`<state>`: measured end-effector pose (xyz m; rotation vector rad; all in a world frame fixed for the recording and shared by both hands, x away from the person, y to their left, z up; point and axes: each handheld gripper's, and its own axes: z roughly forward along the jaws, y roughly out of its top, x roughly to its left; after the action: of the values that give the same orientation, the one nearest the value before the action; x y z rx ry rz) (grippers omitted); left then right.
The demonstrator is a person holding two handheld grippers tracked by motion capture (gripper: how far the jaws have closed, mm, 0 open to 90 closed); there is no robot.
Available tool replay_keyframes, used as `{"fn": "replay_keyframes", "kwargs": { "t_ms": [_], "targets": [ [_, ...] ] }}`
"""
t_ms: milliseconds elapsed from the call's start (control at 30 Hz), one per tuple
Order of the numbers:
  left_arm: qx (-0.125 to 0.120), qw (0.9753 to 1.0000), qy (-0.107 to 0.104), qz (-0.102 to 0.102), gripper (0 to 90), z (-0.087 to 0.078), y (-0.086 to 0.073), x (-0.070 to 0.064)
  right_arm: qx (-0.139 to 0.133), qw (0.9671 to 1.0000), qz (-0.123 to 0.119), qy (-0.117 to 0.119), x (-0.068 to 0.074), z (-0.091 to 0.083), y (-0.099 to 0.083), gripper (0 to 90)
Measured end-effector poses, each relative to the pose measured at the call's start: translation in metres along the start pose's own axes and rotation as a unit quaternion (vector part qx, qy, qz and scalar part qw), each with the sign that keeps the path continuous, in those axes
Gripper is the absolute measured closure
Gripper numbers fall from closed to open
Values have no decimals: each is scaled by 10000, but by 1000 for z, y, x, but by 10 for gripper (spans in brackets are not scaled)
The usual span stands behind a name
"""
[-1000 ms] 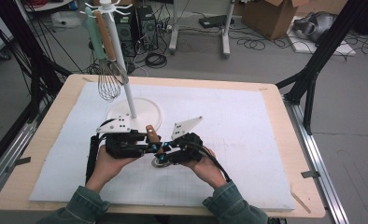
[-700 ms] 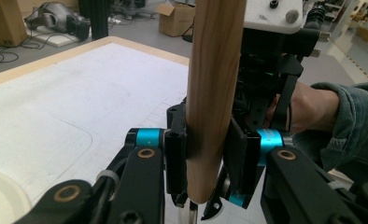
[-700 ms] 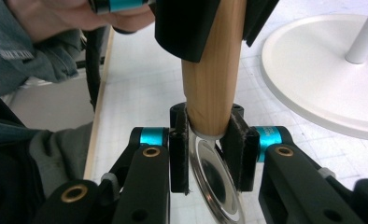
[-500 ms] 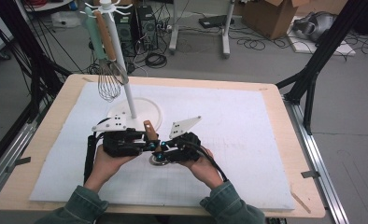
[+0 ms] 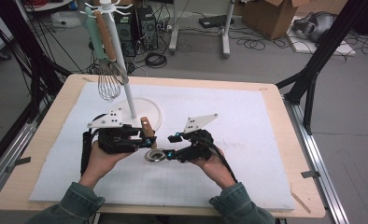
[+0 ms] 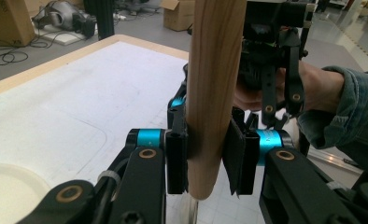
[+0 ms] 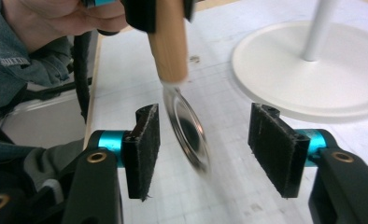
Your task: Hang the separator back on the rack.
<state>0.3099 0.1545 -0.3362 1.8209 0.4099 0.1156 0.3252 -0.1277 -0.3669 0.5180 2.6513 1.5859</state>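
Note:
A utensil with a wooden handle (image 5: 147, 127) and a round metal head (image 5: 155, 155) stands tilted, head down on the white mat. My left gripper (image 5: 146, 135) is shut on the handle; in the left gripper view both pads clamp the wooden handle (image 6: 215, 93) near its lower end, at my left gripper (image 6: 205, 161). My right gripper (image 5: 167, 146) is open at the head. In the right gripper view the metal ring (image 7: 189, 133) hangs between the spread pads of my right gripper (image 7: 203, 149) and touches neither, with the wooden handle (image 7: 170, 42) above it.
A white stand (image 5: 121, 56) on a round base (image 5: 152, 106) rises just behind the grippers. A wire whisk (image 5: 109, 81) and two other handled utensils hang from its hooks. The white mat (image 5: 247, 140) has free room to the right.
Both hands and the utensil have drifted slightly away from the person. The grip of each gripper looks the same.

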Motion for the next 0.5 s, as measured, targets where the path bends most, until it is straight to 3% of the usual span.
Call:
{"fn": "replay_keyframes", "kwargs": {
  "t_ms": [200,500],
  "targets": [
    [30,10000,37,35,721,-6,7,4,-59,9993,203,-294,-7,-20,-11,308],
    [17,10000,59,37,722,-16,16,8,-140,9970,377,-656,-14,-44,-29,264]
  ]
}}
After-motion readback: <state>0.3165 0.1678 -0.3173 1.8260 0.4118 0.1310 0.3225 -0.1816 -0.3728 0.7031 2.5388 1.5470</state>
